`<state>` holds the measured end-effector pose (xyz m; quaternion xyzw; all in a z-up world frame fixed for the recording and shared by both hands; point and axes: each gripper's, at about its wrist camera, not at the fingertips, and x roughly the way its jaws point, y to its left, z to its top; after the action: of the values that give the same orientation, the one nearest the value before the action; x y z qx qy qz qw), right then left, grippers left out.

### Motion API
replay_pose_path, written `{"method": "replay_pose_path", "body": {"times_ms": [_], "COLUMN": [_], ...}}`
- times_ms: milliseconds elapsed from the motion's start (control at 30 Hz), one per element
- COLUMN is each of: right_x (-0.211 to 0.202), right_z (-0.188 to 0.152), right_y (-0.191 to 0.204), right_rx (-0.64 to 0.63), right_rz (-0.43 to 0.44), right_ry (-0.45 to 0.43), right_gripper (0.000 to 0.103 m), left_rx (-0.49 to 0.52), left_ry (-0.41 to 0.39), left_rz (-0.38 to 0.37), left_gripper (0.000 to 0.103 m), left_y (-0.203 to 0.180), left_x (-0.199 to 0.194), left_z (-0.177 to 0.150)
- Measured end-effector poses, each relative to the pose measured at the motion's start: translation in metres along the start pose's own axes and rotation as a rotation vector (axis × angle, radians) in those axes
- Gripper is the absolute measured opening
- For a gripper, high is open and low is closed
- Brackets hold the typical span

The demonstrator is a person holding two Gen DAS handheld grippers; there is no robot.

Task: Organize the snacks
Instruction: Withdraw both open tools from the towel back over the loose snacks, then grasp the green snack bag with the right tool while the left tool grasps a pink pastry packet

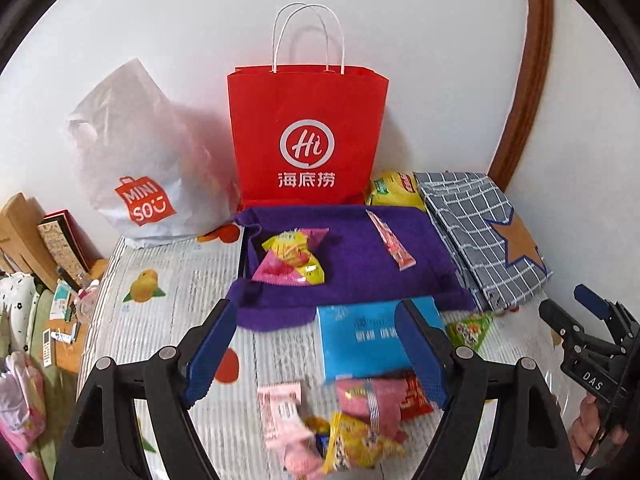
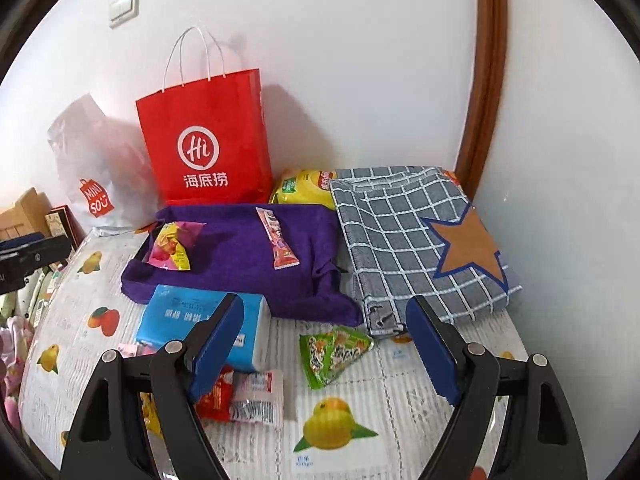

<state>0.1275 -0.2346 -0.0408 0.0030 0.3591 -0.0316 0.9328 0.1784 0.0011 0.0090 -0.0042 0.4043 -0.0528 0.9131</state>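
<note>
- My left claw [image 1: 318, 354] stands open with nothing between its blue pads, held above the loose snacks at the near edge of the bench [image 1: 180, 280].
- Seen between its fingers lies the blue tissue pack [image 1: 360, 340], flat on the fruit-printed cover; nearer to me sit a pink packet [image 1: 372, 398] over a red one, a pale pink wrapper [image 1: 280, 404] and a blurred yellow packet [image 1: 360, 444].
- My right claw [image 2: 324, 346] is open too, and empty; the green triangular snack [image 2: 334, 352] lies on the bench in the gap between its fingers, not touching either pad.
- Just beside that claw's left finger lie a small red packet [image 2: 218, 394] and a clear white-and-red one [image 2: 260, 396], touching each other, with the tissue pack behind them.
- Beyond both claws is the purple cloth tray [image 2: 240, 256]. In it rest a pink-and-yellow triangular snack [image 2: 174, 246] at the left and a long pink stick packet [image 2: 276, 240] toward the middle, well apart.
- To the right of the tray lies a grey checked cloth [image 2: 392, 236] with a brown star; a yellow bag [image 2: 304, 186] peeps out behind it.
- Against the wall stand a red paper bag [image 2: 208, 140] and a white plastic bag [image 1: 136, 168].
- In the left view my right claw's handle shows at the far right edge, a hand [image 1: 592, 432] around it.
</note>
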Motion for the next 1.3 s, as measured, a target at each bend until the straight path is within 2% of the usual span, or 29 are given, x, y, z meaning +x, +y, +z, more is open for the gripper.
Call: {"method": "replay_pose_path", "body": {"times_ms": [333, 500, 600, 700, 933, 1300], "right_x": [-0.023, -0.024, -0.019, -0.011, 0.025, 0.090], "right_z": [-0.021, -0.027, -0.034, -0.043, -0.065, -0.068], "right_y": [0.000, 0.001, -0.004, -0.011, -0.019, -0.027], "right_rx": [0.007, 0.005, 0.018, 0.010, -0.014, 0.046], "right_rz": [0.012, 0.028, -0.001, -0.019, 0.018, 0.052], "right_ry": [-0.010, -0.010, -0.007, 0.010, 0.075, 0.129], "right_gripper": [0.083, 0.083, 0.083, 0.083, 0.077, 0.077], "left_rx": [-0.003, -0.027, -0.053, -0.075, -0.110, -0.108], "left_ry": [-0.020, -0.014, 0.003, 0.020, 0.073, 0.096], "left_rz": [-0.009, -0.006, 0.006, 0.019, 0.015, 0.037], "left_gripper": [0.080, 0.080, 0.080, 0.080, 0.080, 0.080], "left_y": [-0.003, 0.002, 0.008, 0.012, 0.020, 0.028], "left_x": [-0.023, -0.023, -0.016, -0.007, 0.023, 0.054], "left_z": [-0.030, -0.038, -0.045, -0.052, -0.064, -0.059]}}
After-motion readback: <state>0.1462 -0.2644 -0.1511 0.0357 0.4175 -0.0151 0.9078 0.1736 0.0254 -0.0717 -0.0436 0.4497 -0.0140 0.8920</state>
